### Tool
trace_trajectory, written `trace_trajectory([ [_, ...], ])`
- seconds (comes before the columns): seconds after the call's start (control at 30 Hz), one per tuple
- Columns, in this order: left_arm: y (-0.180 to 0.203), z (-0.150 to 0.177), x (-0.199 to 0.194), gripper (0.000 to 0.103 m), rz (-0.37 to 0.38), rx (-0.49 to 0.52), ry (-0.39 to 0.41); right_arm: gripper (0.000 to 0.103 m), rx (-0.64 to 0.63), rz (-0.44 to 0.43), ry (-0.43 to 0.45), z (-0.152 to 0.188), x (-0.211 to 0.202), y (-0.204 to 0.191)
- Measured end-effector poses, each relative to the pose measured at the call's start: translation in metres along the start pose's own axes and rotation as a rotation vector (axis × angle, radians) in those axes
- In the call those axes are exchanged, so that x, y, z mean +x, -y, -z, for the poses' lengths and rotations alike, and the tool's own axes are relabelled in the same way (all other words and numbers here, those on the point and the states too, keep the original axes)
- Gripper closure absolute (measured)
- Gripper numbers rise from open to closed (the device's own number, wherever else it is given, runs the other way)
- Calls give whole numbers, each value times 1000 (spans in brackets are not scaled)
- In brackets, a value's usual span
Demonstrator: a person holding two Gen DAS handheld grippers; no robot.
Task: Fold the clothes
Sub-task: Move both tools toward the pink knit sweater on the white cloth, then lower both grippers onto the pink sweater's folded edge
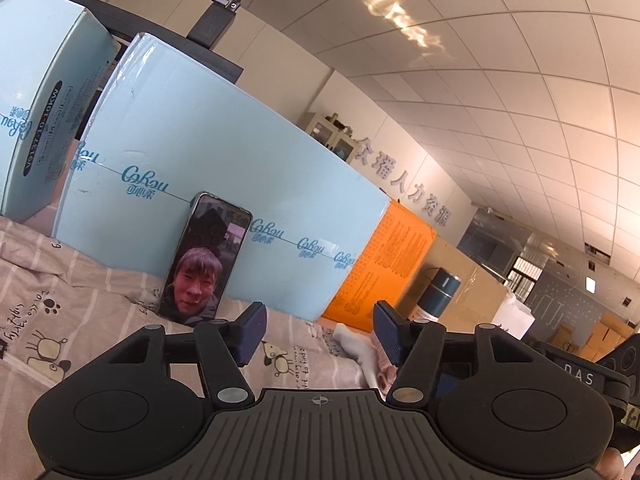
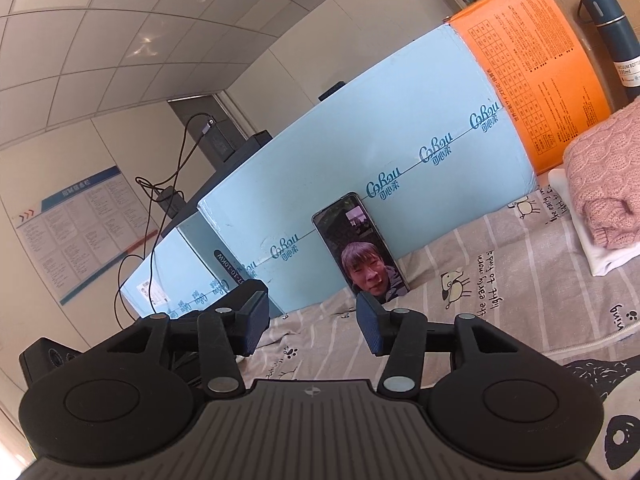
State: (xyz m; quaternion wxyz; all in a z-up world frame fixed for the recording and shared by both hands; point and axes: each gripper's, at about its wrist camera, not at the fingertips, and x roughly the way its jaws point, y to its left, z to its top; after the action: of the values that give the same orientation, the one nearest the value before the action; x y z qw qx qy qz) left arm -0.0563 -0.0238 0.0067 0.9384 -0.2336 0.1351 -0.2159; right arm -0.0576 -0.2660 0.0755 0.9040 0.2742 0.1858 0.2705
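A folded pink knit sweater (image 2: 604,184) lies on a folded white garment (image 2: 592,240) at the right of the right wrist view, on a striped cartoon-print sheet (image 2: 500,280). In the left wrist view a bit of pale cloth (image 1: 360,350) shows between the fingers, on the same sheet (image 1: 60,320). My left gripper (image 1: 320,332) is open and empty above the sheet. My right gripper (image 2: 314,322) is open and empty, well left of the sweater. A dark patterned cloth (image 2: 600,384) lies at the lower right.
Light blue cartons (image 1: 224,184) (image 2: 360,152) stand along the back, with a phone (image 1: 206,260) (image 2: 362,250) leaning on one. An orange box (image 1: 384,264) (image 2: 532,80) and a blue flask (image 1: 438,292) (image 2: 614,36) stand to the right. Cables (image 2: 160,200) hang at the left.
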Motion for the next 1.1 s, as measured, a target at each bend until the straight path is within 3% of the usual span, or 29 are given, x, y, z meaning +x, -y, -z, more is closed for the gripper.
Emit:
trace_trajectory([
  [0.03,-1,0,5,40,-5,-7,-12,51,-3,14,10,-1,-3,2],
  [0.13,2,2,12,12,-13,-5,-28,42,5,55,33,-3,-13,13],
  [0.33,10,8,26,0,-23,7,-60,23,14,128,68,-9,-30,33],
  [0.63,30,27,58,0,-10,49,-154,5,3,235,115,-17,-55,62],
  [0.77,38,37,77,0,24,76,-209,4,13,308,149,-23,-64,79],
  [0.97,44,46,104,0,96,52,-267,2,47,391,189,-30,-75,112],
  [1.1,44,49,127,0,190,-34,-308,0,99,409,243,-39,-81,136],
])
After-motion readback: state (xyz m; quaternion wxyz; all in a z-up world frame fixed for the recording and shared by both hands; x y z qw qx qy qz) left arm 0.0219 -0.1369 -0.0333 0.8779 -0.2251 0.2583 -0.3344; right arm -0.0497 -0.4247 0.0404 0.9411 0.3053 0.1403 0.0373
